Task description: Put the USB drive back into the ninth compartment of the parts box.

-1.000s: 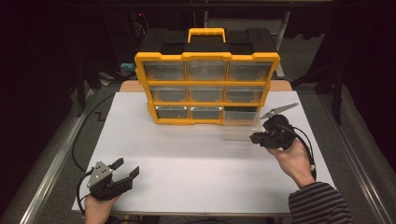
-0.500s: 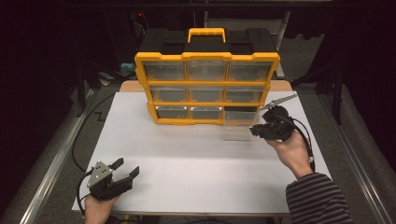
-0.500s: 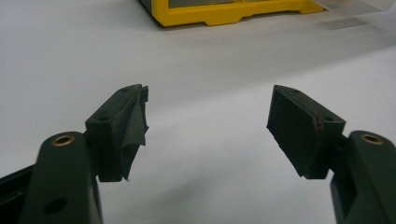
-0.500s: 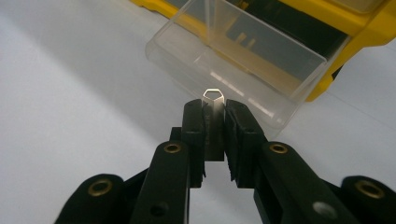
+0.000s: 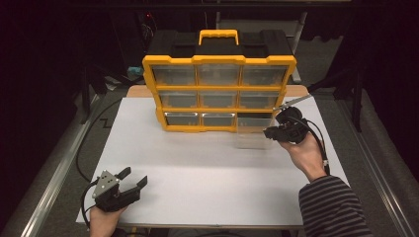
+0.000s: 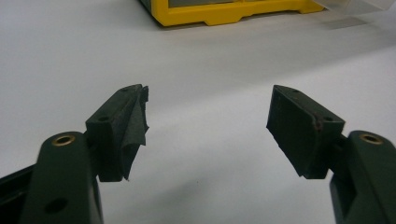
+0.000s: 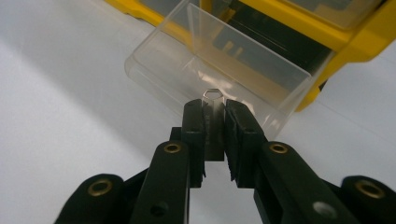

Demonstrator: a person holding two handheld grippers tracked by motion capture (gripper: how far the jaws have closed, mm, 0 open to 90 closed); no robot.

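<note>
Two grippers are at work over the white desk (image 5: 207, 168). The right gripper (image 5: 272, 132) has its jaws clenched on the front tab of a clear plastic drawer (image 7: 219, 70), which sticks partly out of the bottom right slot of the yellow organiser (image 5: 219, 94) and hangs just above the desk. In the right gripper view the tab sits pinched between the two black pads. The left gripper (image 5: 132, 178) rests near the desk's near left corner, well apart from the organiser, its jaws spread wide with nothing between them.
</note>
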